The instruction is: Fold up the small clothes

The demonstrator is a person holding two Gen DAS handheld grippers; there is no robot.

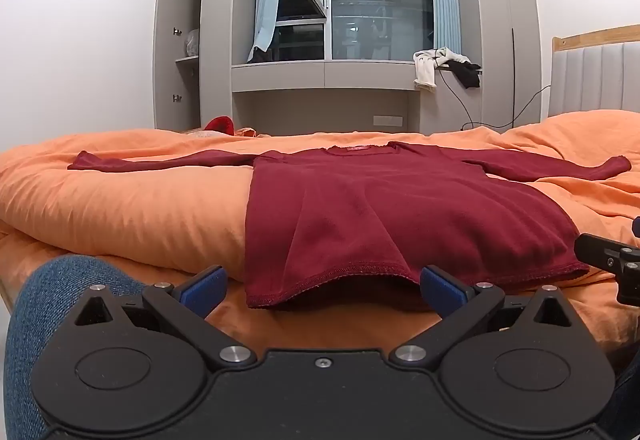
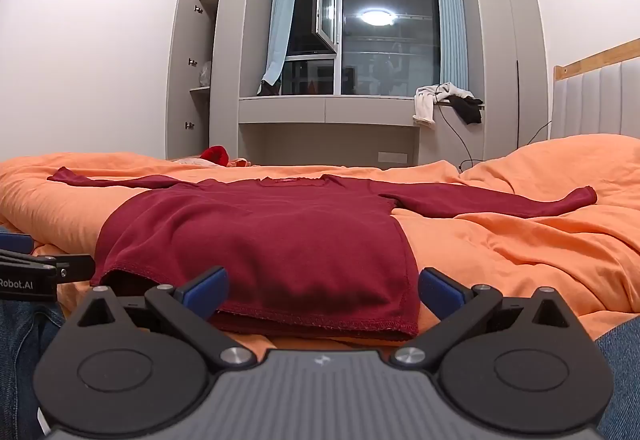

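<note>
A dark red long-sleeved top (image 1: 372, 207) lies flat on the orange quilt (image 1: 132, 207) of the bed, both sleeves spread outward, its hem at the bed's near edge and its collar toward the far edge. The left tool (image 1: 322, 290) stands with jaws wide apart, empty, at the hem's left portion. The right tool (image 2: 322, 292) likewise stands wide apart, holding nothing, at the hem's right corner. Denim-clad legs (image 1: 60, 288) flank both tools.
</note>
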